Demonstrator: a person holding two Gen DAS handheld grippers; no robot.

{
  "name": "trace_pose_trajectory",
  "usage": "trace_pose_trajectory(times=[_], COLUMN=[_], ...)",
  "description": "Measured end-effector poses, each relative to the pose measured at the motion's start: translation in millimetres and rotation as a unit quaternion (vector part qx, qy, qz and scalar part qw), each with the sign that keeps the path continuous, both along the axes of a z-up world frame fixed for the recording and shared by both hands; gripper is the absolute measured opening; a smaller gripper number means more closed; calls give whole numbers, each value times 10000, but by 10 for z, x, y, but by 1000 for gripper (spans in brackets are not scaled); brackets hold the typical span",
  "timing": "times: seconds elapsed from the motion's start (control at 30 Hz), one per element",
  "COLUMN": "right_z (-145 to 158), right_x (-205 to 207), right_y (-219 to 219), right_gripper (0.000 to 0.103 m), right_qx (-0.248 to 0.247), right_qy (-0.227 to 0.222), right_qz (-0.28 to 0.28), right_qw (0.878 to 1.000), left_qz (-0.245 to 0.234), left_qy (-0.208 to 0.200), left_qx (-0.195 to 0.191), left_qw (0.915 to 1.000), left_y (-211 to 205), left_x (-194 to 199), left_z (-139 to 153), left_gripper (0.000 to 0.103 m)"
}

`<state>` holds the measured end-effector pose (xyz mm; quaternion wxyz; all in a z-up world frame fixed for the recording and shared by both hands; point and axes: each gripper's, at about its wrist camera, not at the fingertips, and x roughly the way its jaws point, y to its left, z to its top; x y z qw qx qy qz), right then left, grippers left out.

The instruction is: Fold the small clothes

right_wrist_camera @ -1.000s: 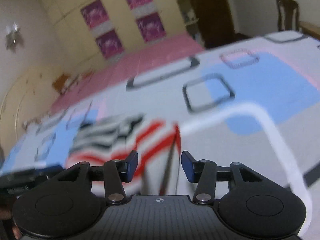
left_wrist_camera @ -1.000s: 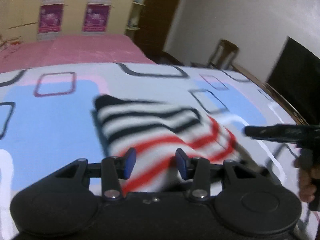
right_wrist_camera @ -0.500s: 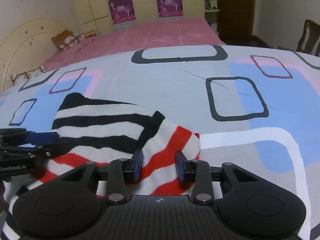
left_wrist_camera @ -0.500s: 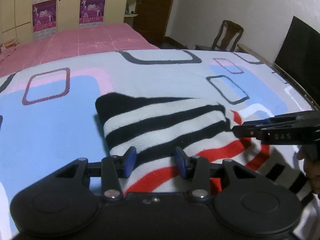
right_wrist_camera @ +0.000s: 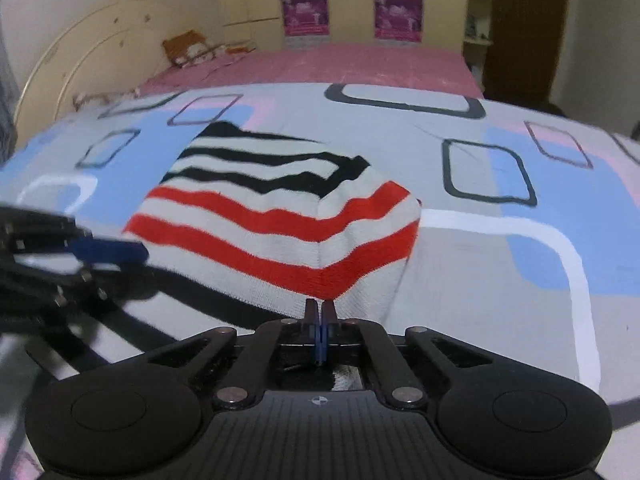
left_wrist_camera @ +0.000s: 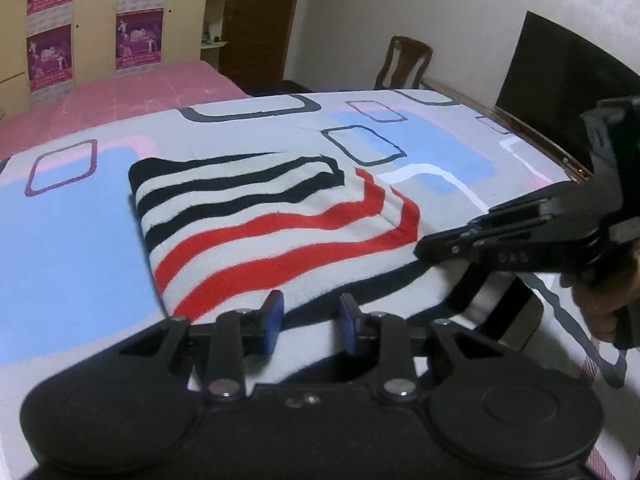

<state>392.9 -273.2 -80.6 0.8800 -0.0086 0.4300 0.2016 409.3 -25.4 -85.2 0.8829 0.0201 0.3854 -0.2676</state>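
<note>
A small knit garment (left_wrist_camera: 276, 216) with black, white and red stripes lies folded on the patterned bedsheet (left_wrist_camera: 72, 240); it also shows in the right wrist view (right_wrist_camera: 280, 216). My left gripper (left_wrist_camera: 308, 322) is open, its blue pads at the garment's near edge, holding nothing. My right gripper (right_wrist_camera: 320, 320) has its jaws closed together at the garment's near right edge, where the cloth rises to the pads. The right gripper also shows in the left wrist view (left_wrist_camera: 424, 248), at the garment's right side. The left gripper shows blurred in the right wrist view (right_wrist_camera: 132, 252).
The bed has a light sheet with blue patches and dark rectangle outlines. A pink bed (right_wrist_camera: 360, 64) lies beyond it. A wooden chair (left_wrist_camera: 404, 62) and a dark television screen (left_wrist_camera: 560, 80) stand at the right, by the bed's wooden edge (left_wrist_camera: 532, 136).
My right gripper has shut on the garment's near right edge. Both grippers have drawn back toward the near side, and the fold now lies flatter with more red stripes showing.
</note>
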Motion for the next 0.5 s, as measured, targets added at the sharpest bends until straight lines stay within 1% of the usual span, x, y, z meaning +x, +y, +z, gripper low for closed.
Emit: trace_pose_trajectory(times=[0.07, 0.17, 0.3, 0.4, 0.43, 0.5], right_z=[90, 265, 356, 193, 120, 28], right_x=[-46, -238, -577, -711, -739, -776], right_y=[-57, -187, -193, -156, -157, -155], right_gripper=[0, 0, 0, 0, 0, 0], right_qx=[182, 386, 380, 52, 25, -19], right_qy=[-13, -81, -49, 84, 177, 184], right_qz=[-61, 60, 343, 465, 469, 479], right_qw=[9998, 9992, 9987, 9989, 9987, 9987], left_qz=[23, 16, 23, 64, 126, 196], left_qy=[4, -56, 36, 226, 318, 328], left_qx=[19, -75, -131, -58, -2, 33], left_qw=[10000, 10000, 9999, 9997, 9994, 9993], left_y=[1, 73, 132, 151, 156, 160], left_x=[-35, -250, -546, -685, -706, -749], left_z=[94, 212, 238, 116, 52, -39], left_gripper=[29, 29, 29, 29, 26, 26])
